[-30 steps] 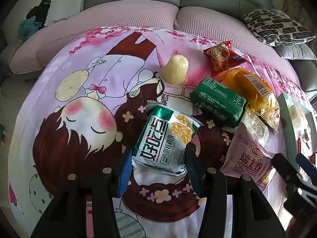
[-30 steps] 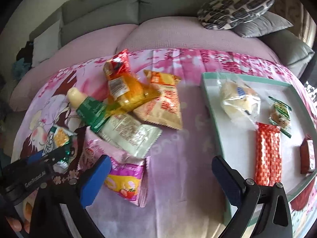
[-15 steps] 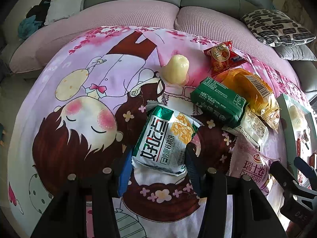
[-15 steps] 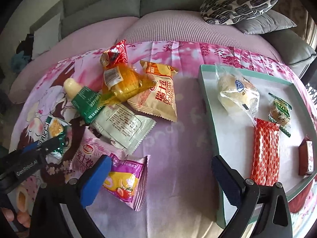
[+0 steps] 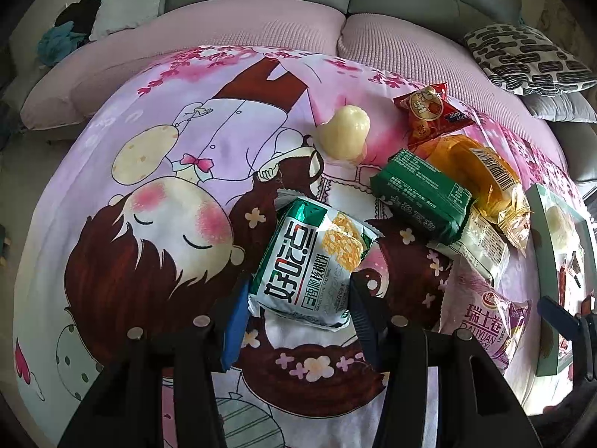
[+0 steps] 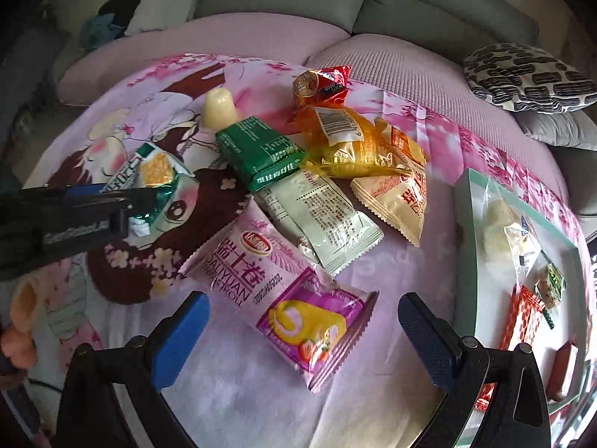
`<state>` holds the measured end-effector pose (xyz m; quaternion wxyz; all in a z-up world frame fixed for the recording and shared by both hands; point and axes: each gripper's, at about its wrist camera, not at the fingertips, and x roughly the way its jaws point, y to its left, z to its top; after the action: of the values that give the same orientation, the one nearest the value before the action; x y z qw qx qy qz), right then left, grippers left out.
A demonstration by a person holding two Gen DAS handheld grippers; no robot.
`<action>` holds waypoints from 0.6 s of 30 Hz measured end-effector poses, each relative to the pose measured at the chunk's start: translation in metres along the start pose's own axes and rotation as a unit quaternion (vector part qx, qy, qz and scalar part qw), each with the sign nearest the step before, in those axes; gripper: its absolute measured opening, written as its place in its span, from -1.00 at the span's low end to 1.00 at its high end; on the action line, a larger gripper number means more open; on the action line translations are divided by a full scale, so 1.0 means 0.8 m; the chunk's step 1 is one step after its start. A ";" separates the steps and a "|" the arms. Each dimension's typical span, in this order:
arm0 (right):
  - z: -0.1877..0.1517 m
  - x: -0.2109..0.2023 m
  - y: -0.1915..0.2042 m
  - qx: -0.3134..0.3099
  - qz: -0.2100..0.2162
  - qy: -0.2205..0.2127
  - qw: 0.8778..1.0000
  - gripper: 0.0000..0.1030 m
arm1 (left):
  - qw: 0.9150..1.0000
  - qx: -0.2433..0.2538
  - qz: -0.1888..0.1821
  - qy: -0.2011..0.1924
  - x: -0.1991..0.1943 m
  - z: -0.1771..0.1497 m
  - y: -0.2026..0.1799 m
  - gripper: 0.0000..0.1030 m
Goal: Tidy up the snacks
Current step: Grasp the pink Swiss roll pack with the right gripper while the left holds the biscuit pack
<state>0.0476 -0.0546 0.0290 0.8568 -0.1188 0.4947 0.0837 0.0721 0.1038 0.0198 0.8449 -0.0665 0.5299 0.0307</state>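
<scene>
Risk: the green-and-white walnut-cake packet (image 5: 311, 261), pinched only at its near end by the left gripper (image 5: 298, 308), is a slippery puffed pouch and may slide out or swing when lifted; a harder squeeze could crush the contents. Risk: the right gripper (image 6: 300, 326), jaws spread wide and holding nothing, straddles the pink Swiss-roll packet (image 6: 283, 291), which partly overlies the pale grey-green sachet (image 6: 322, 220); closing there could drag that neighbour along. Pose: left gripper low over the cartoon-print sheet (image 5: 149, 171), fingers pointing far, closed to packet width. Right gripper at the near edge, angled down over the pile. Location: snack pile centre on the sheet; the teal tray (image 6: 466, 224), at right, already holds several wrapped items.
</scene>
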 end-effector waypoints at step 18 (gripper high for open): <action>0.006 0.012 -0.007 0.055 0.040 -0.007 0.998 0.02 | 1.000 0.006 0.005 0.002 0.001 0.001 -0.002 0.03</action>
<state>0.0579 -0.0582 0.0234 0.8613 -0.0510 0.4973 0.0911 0.0734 0.1024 0.0193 0.8443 -0.0593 0.5317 0.0319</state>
